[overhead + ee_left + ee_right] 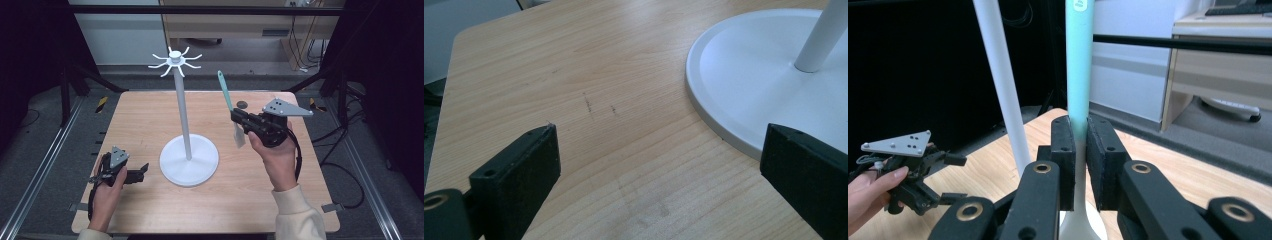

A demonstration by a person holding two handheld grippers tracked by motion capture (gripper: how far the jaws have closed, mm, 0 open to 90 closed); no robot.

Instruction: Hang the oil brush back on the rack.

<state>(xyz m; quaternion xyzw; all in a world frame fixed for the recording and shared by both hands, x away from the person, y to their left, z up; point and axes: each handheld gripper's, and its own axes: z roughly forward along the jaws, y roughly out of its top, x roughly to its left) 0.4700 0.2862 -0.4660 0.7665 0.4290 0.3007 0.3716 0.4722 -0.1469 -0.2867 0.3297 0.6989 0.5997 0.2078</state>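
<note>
Pickup done: right gripper clamps the spatula upright, off the surface, hanging on the rack still left (left gripper open, empty).

Teal-handled spatula (white stand)

One white stand and one teal-handled spatula are showing, two tools, left and right, and one small dark disc lying on the worktop.
</note>
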